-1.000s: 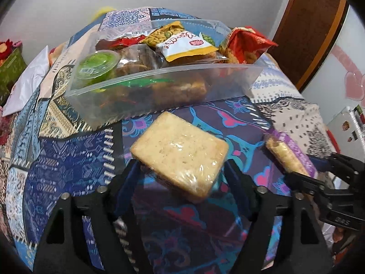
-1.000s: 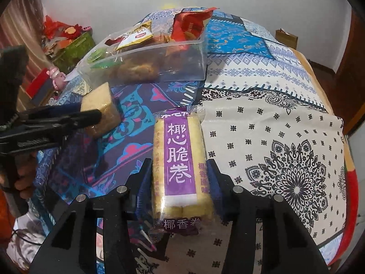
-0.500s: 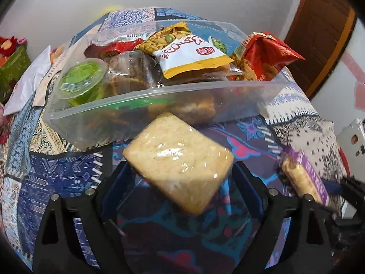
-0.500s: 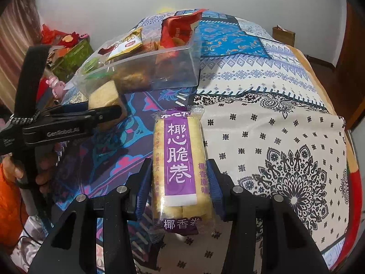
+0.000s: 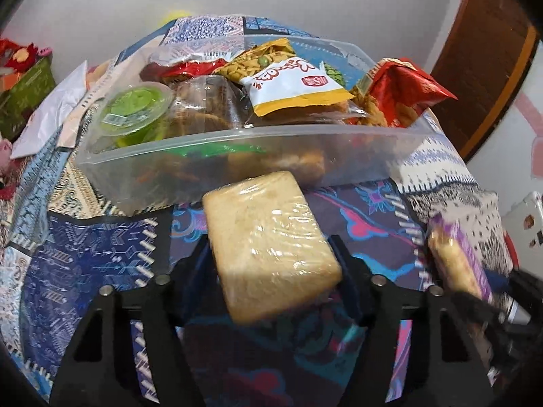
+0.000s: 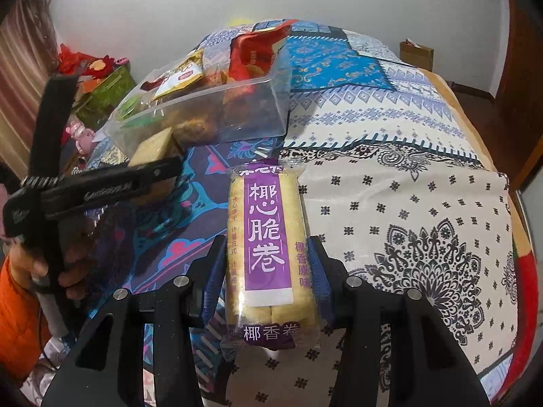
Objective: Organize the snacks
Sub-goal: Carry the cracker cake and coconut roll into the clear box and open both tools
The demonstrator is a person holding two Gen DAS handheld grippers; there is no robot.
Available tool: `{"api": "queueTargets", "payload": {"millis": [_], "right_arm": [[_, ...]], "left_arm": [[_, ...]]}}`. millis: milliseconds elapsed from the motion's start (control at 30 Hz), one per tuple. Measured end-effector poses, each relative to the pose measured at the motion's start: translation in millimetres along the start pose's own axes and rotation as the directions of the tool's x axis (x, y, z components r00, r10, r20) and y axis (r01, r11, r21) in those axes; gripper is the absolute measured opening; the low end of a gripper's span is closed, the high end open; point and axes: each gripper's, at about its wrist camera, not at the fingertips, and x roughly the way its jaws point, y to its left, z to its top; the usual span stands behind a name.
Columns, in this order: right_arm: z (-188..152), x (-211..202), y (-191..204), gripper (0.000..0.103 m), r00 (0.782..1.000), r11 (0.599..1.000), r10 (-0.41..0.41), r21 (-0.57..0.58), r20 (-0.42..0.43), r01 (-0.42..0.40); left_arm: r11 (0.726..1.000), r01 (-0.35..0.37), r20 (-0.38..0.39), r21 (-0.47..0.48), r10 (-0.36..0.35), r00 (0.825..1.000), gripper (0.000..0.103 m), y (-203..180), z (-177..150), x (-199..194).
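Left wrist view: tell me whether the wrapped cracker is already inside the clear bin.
No, the wrapped cracker sits clamped in the left gripper, outside the clear bin, in front of its near wall.

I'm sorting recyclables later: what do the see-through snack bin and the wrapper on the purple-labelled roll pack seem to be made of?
The clear rectangular snack bin looks like rigid, slightly frosted plastic: its walls hold straight edges and the snacks show through hazily. The wrapper on the purple-labelled roll pack, held in the right claw, looks like thin glossy plastic film with a crimped end seal. The exact plastic types can't be told.
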Motion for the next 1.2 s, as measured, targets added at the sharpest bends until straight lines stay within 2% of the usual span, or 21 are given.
{"api": "queueTargets", "payload": {"millis": [300, 633, 933, 1200], "right_arm": [[15, -19, 11, 0.043, 0.998, 1.0, 0.008, -0.004, 0.069, -0.008], [50, -30, 34, 0.043, 0.986, 0.999, 0.042, -0.027, 0.164, -0.038], [77, -31, 49, 0.043, 0.973, 0.997, 0.064, -0.054, 0.223, -0.054], [106, -24, 59, 0.043, 0.963, 0.997, 0.063, -0.067, 0.261, -0.047]], "left_arm": [[0.999, 0.027, 0.053, 0.022, -0.028, 0.998, 0.055, 9, -12, -38], [0.998, 0.052, 0.153, 0.034, -0.057, 0.987, 0.055, 14, -1, -82], [0.997, 0.063, 0.264, 0.039, -0.071, 0.962, 0.055, 18, 27, -117], [0.998, 0.039, 0.336, 0.047, -0.053, 0.94, 0.055, 21, 67, -121]]}}
